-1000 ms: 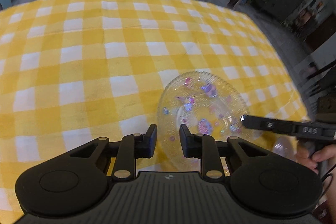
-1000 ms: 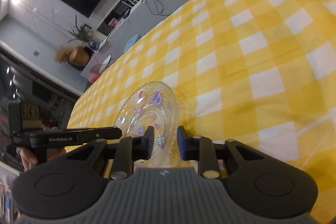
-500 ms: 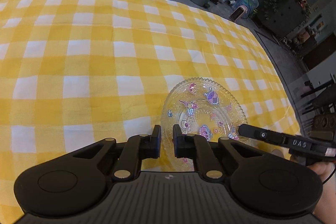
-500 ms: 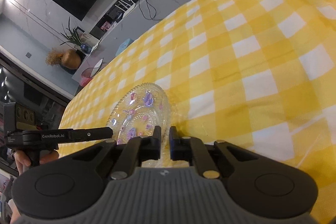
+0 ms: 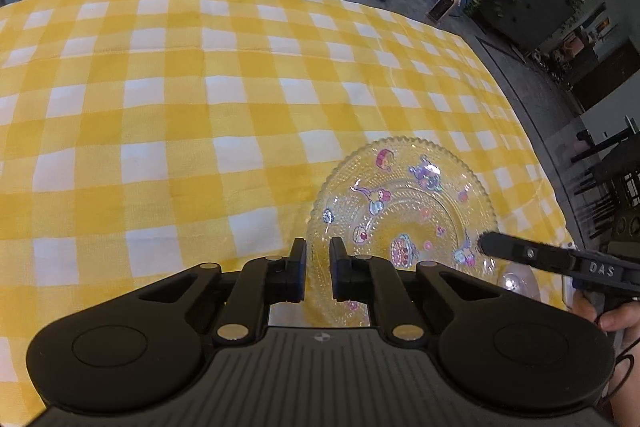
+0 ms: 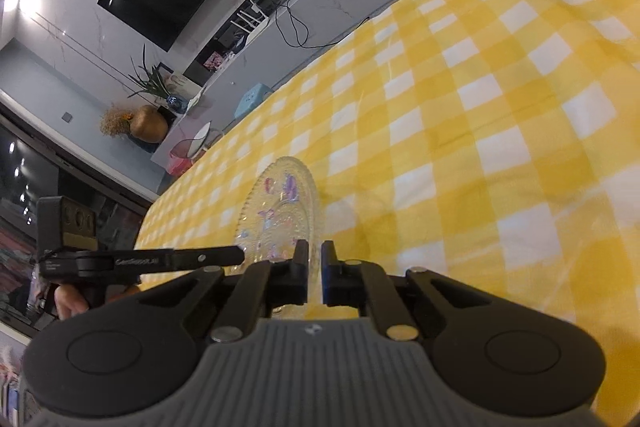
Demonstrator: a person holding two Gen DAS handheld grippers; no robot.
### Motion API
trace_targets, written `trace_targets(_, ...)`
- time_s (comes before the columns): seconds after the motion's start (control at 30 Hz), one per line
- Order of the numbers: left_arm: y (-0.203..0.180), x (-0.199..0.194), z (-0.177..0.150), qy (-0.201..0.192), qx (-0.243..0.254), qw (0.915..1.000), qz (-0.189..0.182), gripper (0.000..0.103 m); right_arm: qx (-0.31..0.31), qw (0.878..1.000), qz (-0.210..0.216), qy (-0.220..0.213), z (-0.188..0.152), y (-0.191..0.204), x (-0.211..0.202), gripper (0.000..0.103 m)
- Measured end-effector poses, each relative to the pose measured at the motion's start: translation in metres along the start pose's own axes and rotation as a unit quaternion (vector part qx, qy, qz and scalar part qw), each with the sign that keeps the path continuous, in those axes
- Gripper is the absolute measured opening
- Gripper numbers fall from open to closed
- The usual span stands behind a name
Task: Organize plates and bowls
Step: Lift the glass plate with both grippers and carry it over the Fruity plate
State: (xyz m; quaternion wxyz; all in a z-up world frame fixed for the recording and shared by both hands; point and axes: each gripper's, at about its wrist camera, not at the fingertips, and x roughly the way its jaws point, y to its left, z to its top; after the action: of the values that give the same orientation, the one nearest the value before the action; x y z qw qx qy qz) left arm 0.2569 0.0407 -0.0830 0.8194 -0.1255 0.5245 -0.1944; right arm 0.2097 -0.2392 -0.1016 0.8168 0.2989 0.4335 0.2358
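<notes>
Yellow checked cloth covers the table (image 5: 160,115); from the left view, the left tongs (image 5: 317,269) are clamped on the near rim of a clear glass plate (image 5: 404,211), angled downward, sharing its weight. From the right view, the right tongs (image 6: 314,273) pinch the opposite rim, the plate seen edge-on, seemingly tipped off the cloth.

One glass plate (image 5: 404,211), two grippers
</notes>
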Motion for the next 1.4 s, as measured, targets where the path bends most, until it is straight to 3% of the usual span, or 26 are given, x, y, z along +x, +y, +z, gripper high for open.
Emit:
trace_targets(0.27,-0.015,0.0,-0.009,0.034,-0.002,0.9994,-0.002,0.012,-0.002,1.0,-0.003,-0.023,-0.006,0.016,-0.026,0.004)
trace_targets(0.5,-0.019,-0.005,-0.017,0.048,-0.003,0.9988,-0.002,0.012,0.024,1.0,-0.004,-0.014,-0.022,0.016,-0.037,0.004)
trace_targets(0.83,-0.02,-0.014,-0.021,0.073,-0.013,0.9964,-0.042,0.012,0.034,0.999,-0.018,-0.016,-0.046,0.023,-0.059,0.004)
trace_targets(1.2,-0.047,-0.01,-0.03,0.102,0.033,0.992,-0.068,0.012,0.07,0.996,-0.048,-0.005,-0.093,0.019,-0.089,0.004)
trace_targets(1.23,-0.05,-0.01,-0.032,0.104,0.037,0.9912,-0.074,0.01,0.075,0.996,-0.049,0.0,-0.098,0.018,-0.091,0.004)
trace_targets(1.27,-0.051,-0.01,-0.033,0.114,0.032,0.9868,-0.11,0.004,0.08,0.996,-0.044,0.004,-0.103,0.016,-0.093,0.004)
trace_targets(1.3,-0.053,-0.008,-0.033,0.132,0.022,0.9784,-0.158,0.004,0.089,0.995,-0.033,0.006,-0.107,0.015,-0.095,0.008)
trace_targets(1.33,-0.059,-0.008,-0.034,0.138,0.024,0.9732,-0.182,0.004,0.097,0.995,-0.029,0.01,-0.111,0.016,-0.097,0.009)
trace_targets(1.4,-0.076,-0.013,-0.037,0.124,0.059,0.9801,-0.143,0.004,0.106,0.994,-0.037,0.016,-0.119,0.016,-0.097,0.006)
